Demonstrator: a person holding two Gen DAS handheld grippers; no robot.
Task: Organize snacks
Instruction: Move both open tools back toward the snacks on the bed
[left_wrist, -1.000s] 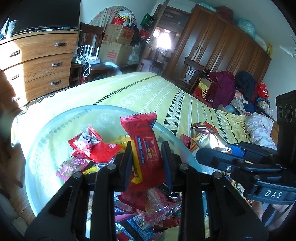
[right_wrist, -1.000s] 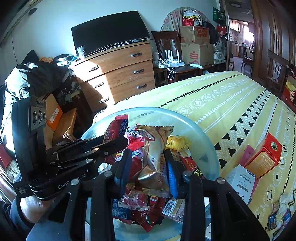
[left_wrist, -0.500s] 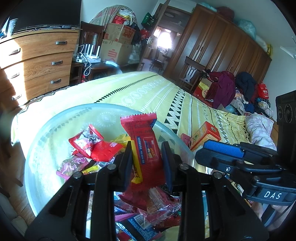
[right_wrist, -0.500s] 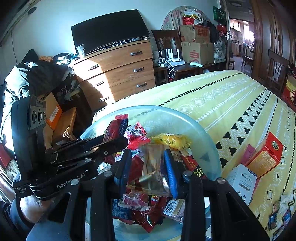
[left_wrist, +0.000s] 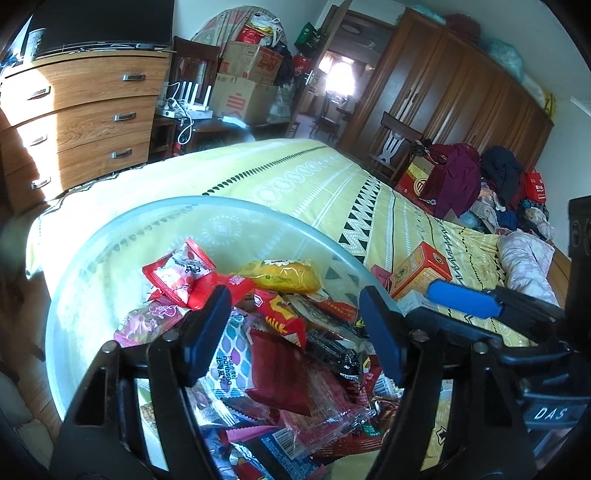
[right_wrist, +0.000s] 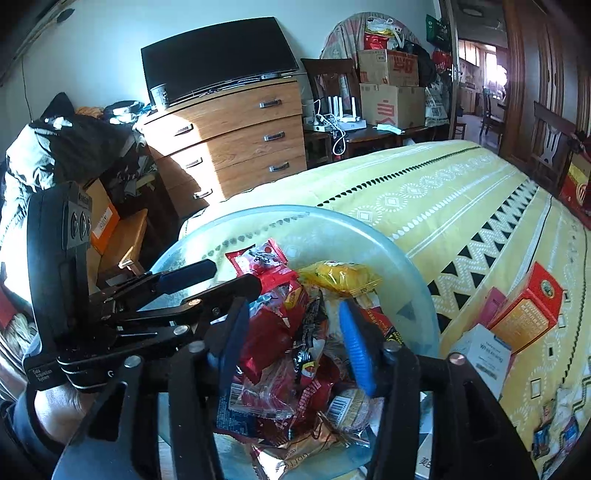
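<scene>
"DAS" in white on the black body of the right tongs (left_wrist: 461, 301). "MILK" in yellow on a red snack wrapper (left_wrist: 284, 317). "Data Acquisition System" on the left tongs (right_wrist: 218, 275), small.

The bowl (left_wrist: 110, 251) looks like frosted, translucent pale plastic, smooth. Wrappers (left_wrist: 280, 365) are glossy crinkled film, some clear, one gold foil (right_wrist: 295, 454). The bedspread (left_wrist: 295, 177) is matt woven cloth. The dresser (right_wrist: 236, 136) is satin wood with metal handles. Boxes (right_wrist: 524, 317) are printed card.
</scene>
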